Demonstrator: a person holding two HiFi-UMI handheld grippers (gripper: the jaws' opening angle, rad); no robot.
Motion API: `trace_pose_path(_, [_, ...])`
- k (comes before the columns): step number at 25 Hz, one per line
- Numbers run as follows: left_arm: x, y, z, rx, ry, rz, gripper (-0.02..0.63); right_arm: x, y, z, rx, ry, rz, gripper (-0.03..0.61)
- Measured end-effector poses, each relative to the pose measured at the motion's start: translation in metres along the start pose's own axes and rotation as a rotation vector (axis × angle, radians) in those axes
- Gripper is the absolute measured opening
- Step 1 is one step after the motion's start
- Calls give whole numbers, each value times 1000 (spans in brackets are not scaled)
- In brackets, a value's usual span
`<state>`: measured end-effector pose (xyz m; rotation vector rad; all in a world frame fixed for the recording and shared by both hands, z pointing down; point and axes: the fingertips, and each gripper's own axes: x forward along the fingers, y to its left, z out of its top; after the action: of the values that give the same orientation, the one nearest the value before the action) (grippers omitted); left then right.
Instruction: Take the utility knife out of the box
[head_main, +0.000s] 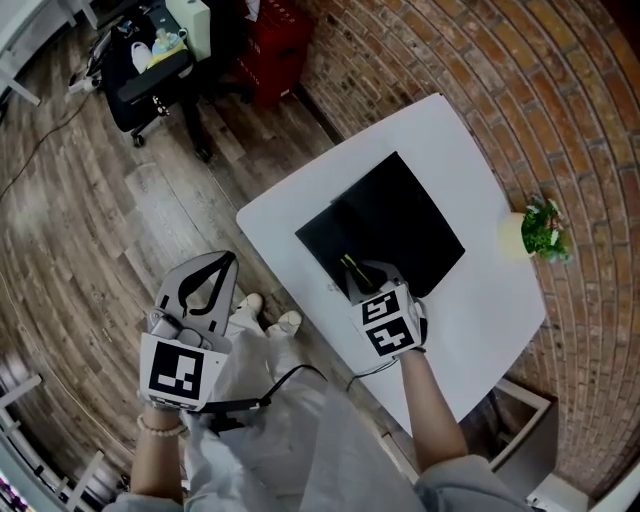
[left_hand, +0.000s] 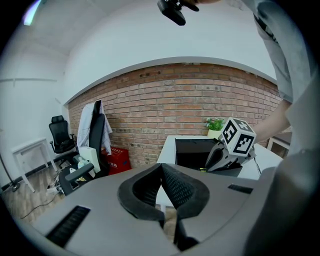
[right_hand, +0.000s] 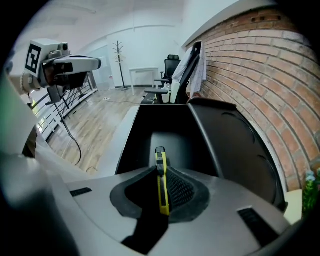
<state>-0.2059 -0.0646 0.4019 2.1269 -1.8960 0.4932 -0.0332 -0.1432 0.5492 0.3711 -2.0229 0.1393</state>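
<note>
A black open box (head_main: 385, 232) lies on the white table (head_main: 470, 170), its lid folded back toward the brick wall. My right gripper (head_main: 368, 277) reaches over the box's near edge and is shut on a yellow-and-black utility knife (right_hand: 161, 177); the knife's tip (head_main: 349, 263) sticks out ahead of the jaws, above the box's dark interior (right_hand: 165, 135). My left gripper (head_main: 203, 290) hangs off the table over the wooden floor, shut with nothing between its jaws. In the left gripper view the right gripper's marker cube (left_hand: 236, 136) shows at the box (left_hand: 195, 152).
A small potted plant (head_main: 540, 232) stands at the table's right edge near the brick wall. A black office chair (head_main: 150, 70) and a red crate (head_main: 272, 50) stand on the floor beyond the table. A cable (head_main: 290, 378) hangs by the person's legs.
</note>
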Motion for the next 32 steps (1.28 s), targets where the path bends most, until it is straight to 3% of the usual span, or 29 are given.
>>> trace_pose_path(10, [-2,-8,37,43,-62,-65,18,-49,-12,31,116,-216,-125,80])
trace_pose_path(18, [-4,-31,87,114,-148,-157,18,-121,-26,51,191,-433,-316,80])
trace_pose_path(32, [-14,-78,141,167,-234,-328,18,-236,-24,46,327,-625,-544,80])
